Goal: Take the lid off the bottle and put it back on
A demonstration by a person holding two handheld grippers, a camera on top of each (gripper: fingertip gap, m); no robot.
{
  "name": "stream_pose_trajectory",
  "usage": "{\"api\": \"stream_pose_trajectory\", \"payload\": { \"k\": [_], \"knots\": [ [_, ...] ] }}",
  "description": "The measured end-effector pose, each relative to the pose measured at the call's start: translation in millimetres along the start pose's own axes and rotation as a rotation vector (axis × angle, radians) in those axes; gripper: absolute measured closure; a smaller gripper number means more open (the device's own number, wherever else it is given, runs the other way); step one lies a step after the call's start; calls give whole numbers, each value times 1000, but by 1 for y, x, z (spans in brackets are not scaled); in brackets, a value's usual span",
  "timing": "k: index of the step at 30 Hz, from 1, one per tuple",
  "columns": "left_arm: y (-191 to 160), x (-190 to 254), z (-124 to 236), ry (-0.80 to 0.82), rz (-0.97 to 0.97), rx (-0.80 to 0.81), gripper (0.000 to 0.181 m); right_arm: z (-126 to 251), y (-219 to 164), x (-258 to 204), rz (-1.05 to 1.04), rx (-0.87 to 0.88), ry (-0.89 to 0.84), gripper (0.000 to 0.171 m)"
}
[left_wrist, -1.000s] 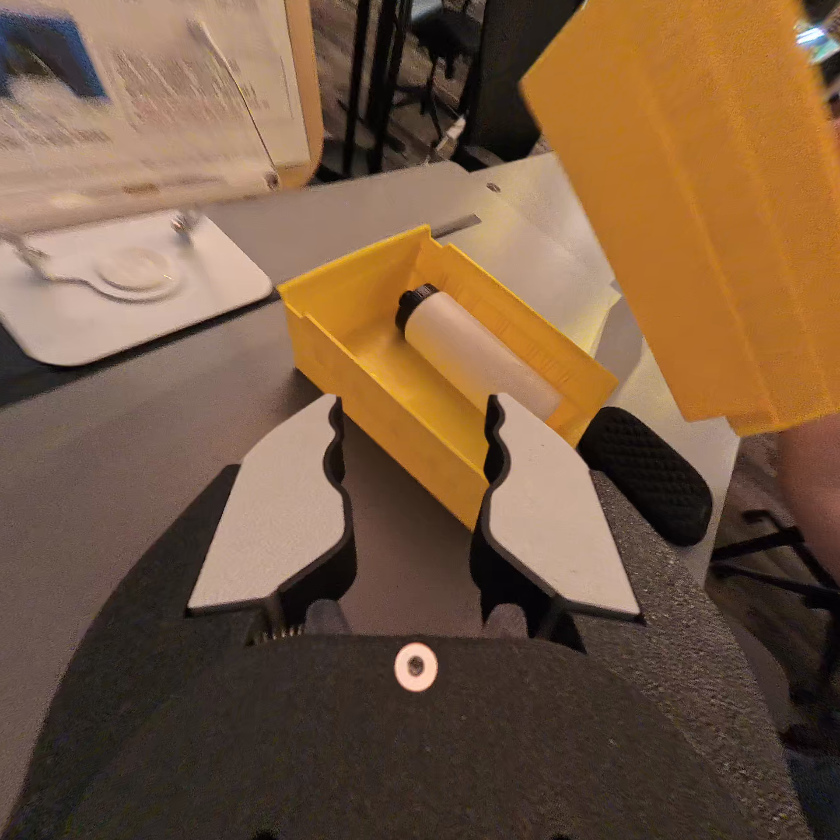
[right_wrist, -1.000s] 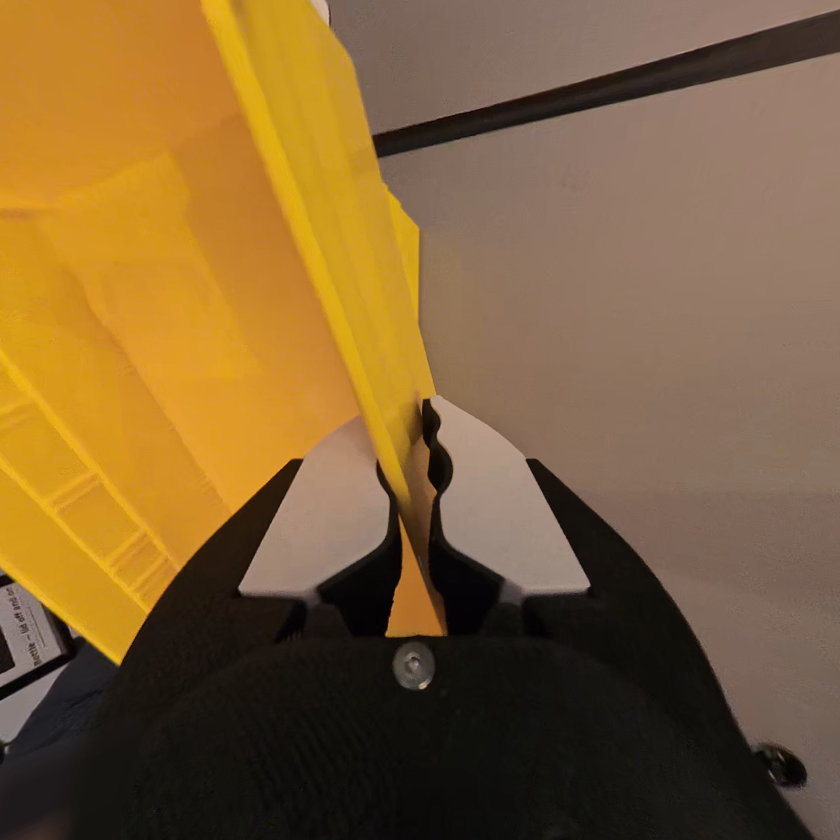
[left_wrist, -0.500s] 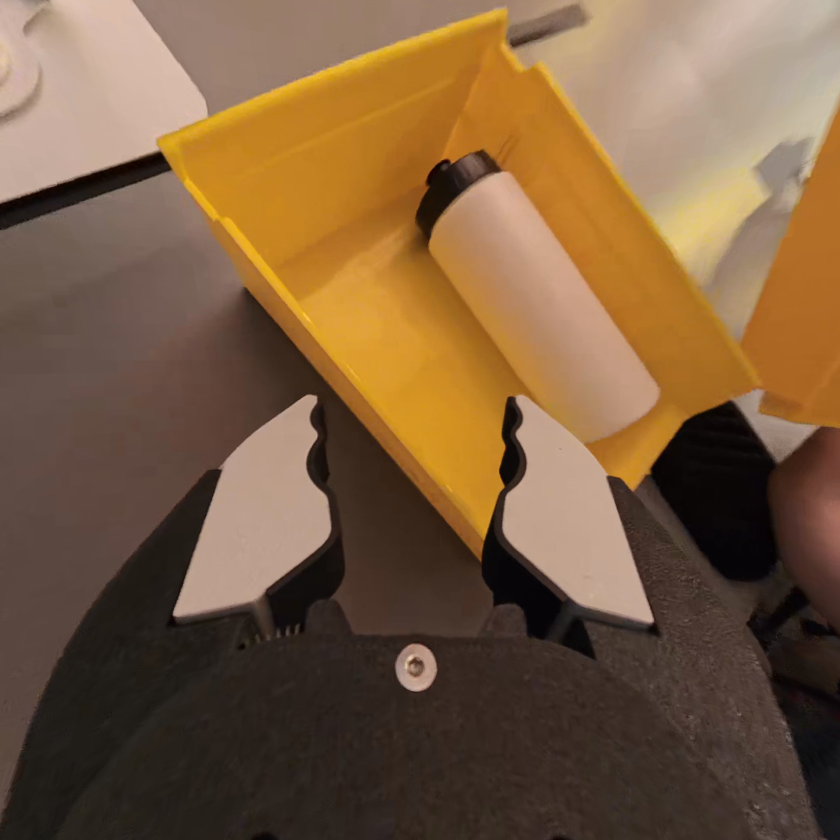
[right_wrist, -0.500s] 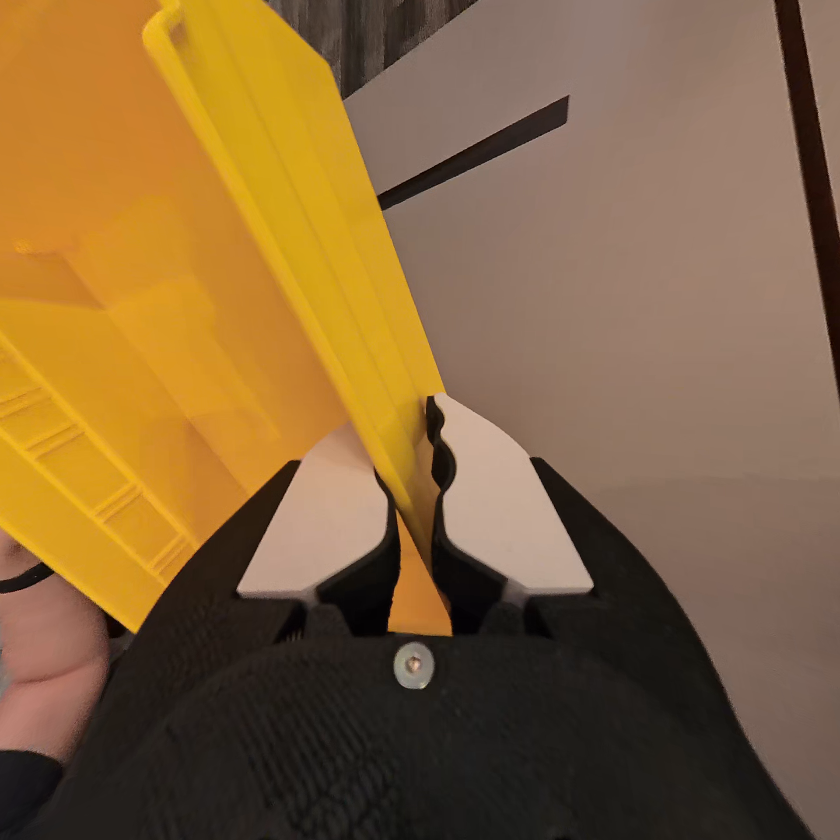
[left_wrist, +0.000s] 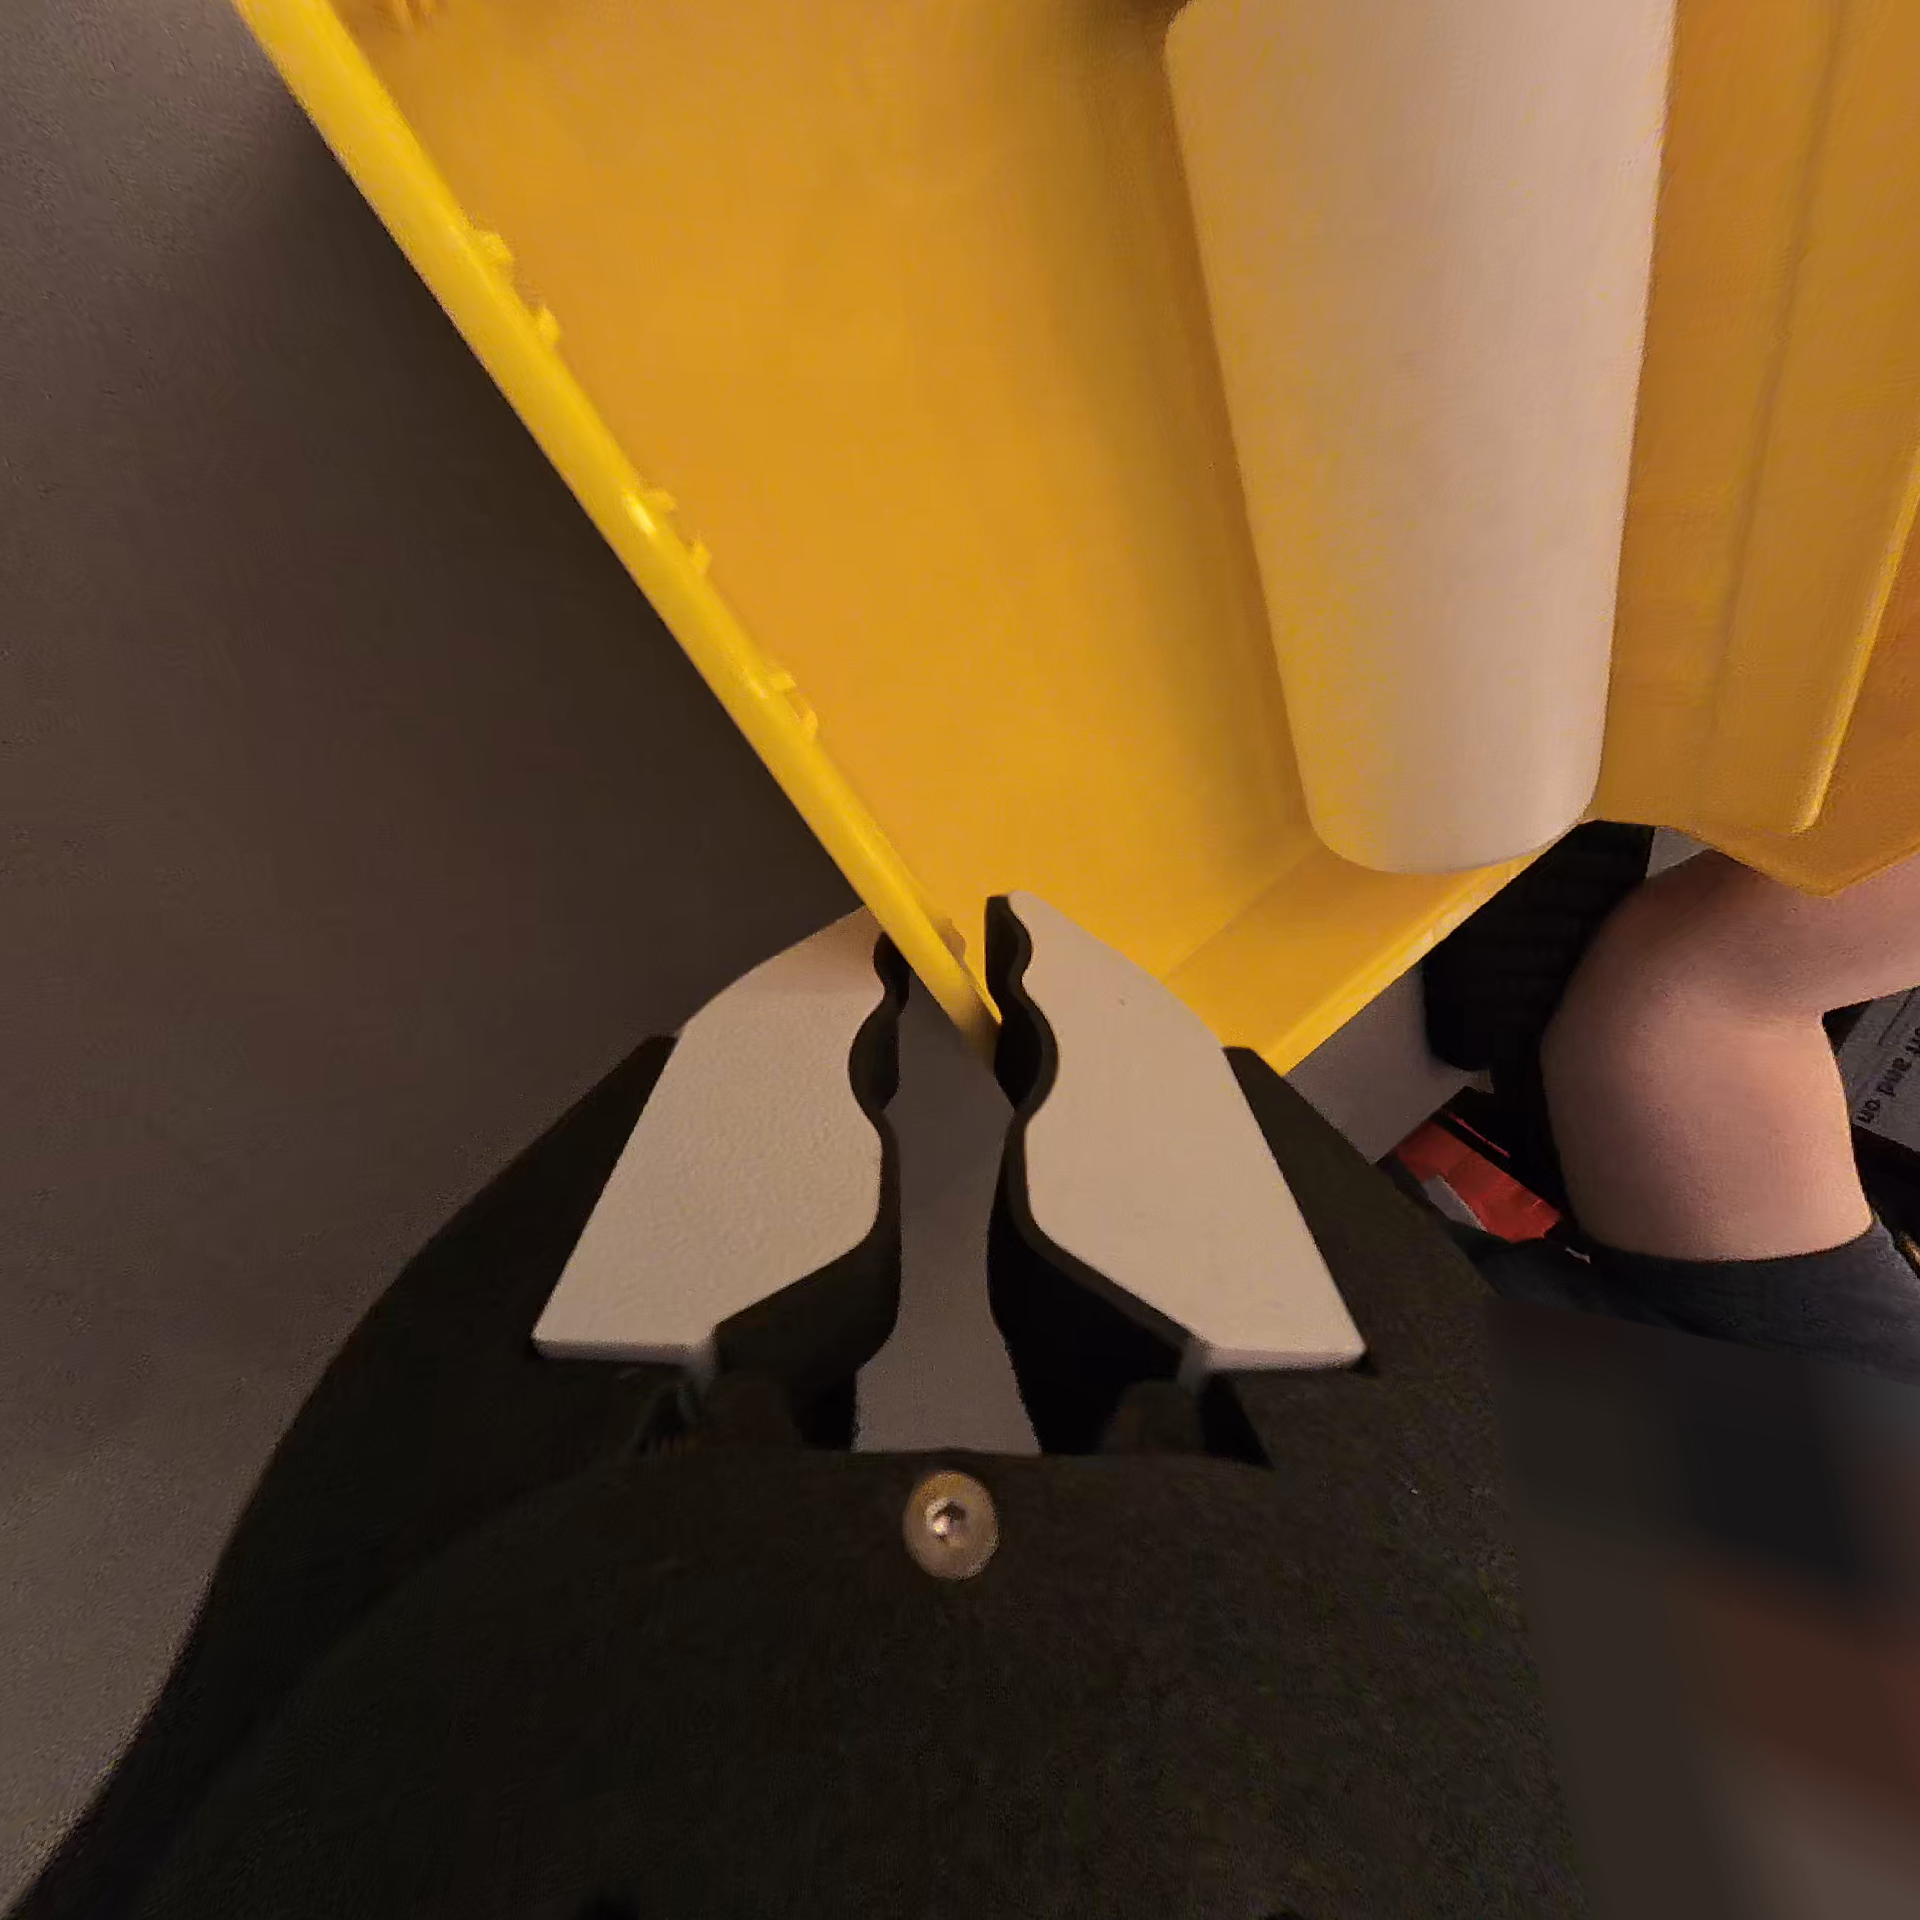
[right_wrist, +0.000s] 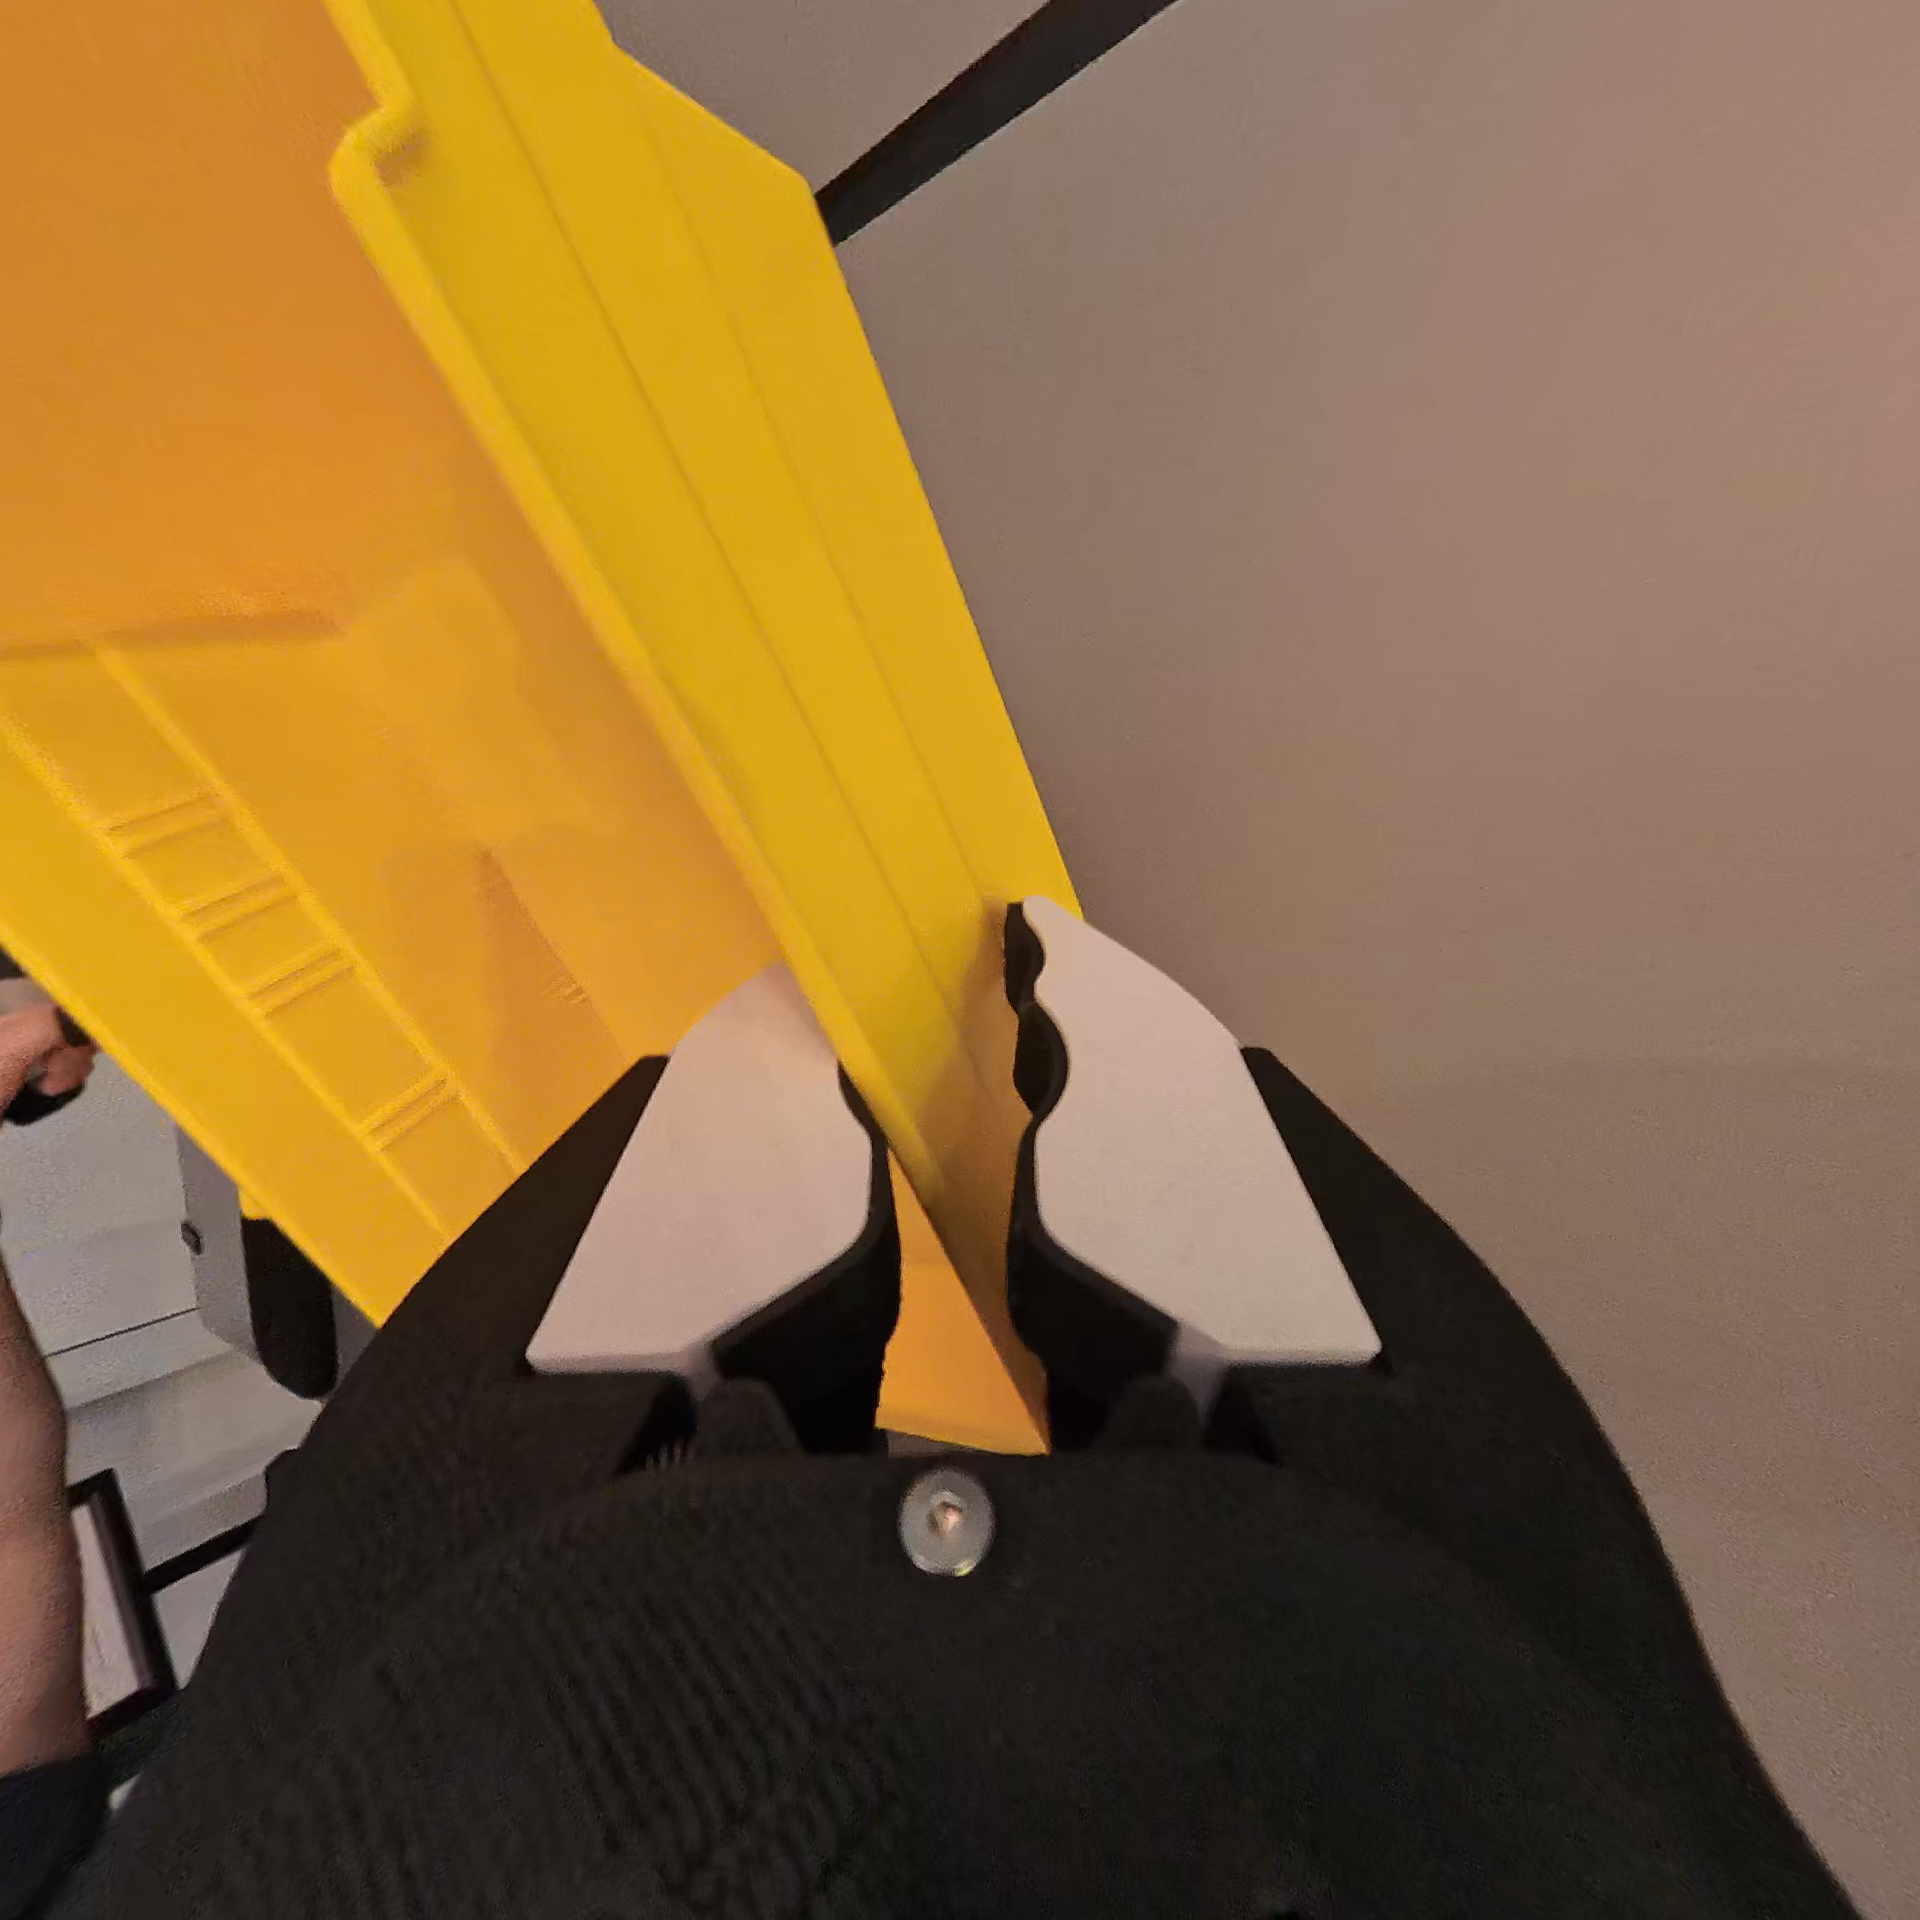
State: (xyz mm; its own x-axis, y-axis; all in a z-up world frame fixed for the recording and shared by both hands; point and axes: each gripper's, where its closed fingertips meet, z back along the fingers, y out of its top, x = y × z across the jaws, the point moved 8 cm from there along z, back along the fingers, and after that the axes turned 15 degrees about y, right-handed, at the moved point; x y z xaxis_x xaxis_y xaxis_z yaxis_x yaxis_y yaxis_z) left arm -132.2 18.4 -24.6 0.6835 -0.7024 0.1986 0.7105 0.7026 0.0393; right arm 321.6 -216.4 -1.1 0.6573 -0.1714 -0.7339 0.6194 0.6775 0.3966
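Observation:
A white bottle point(left_wrist: 1434, 436) lies on its side inside a yellow bin point(left_wrist: 935, 416) on the grey table; its lid end is out of frame at the top. My left gripper point(left_wrist: 940, 961) is shut on the near side wall of this bin, close to its corner. In the right wrist view, my right gripper point(right_wrist: 935, 987) is shut on the wall of a second yellow bin point(right_wrist: 364, 571), which it holds tilted above the table. The left fingertip of the right gripper is hidden behind that wall.
The grey table point(left_wrist: 260, 727) stretches to the left of the bin. A person's arm point(left_wrist: 1714, 1060) and a black textured handle point(left_wrist: 1517, 935) sit right of the bin. A dark seam point(right_wrist: 987, 114) crosses the table. A white stand base point(right_wrist: 104, 1278) lies low left.
My left gripper moved forward to the bin with the bottle and closed from open onto its near wall. My right gripper keeps its hold on the second bin, which has shifted a little.

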Motion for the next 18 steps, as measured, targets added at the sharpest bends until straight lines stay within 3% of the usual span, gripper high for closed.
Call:
{"api": "stream_pose_trajectory", "payload": {
  "k": [5,12,18],
  "knots": [
    [-2,-23,10,158,-2,-50,173,-12,4,-4,1,-23,4,152],
    [-31,-103,27,123,161,6,175,-40,17,-24,28,-32,3,152],
    [-73,-180,47,141,304,64,175,-92,22,-45,30,-137,-28,152]
  ]
}}
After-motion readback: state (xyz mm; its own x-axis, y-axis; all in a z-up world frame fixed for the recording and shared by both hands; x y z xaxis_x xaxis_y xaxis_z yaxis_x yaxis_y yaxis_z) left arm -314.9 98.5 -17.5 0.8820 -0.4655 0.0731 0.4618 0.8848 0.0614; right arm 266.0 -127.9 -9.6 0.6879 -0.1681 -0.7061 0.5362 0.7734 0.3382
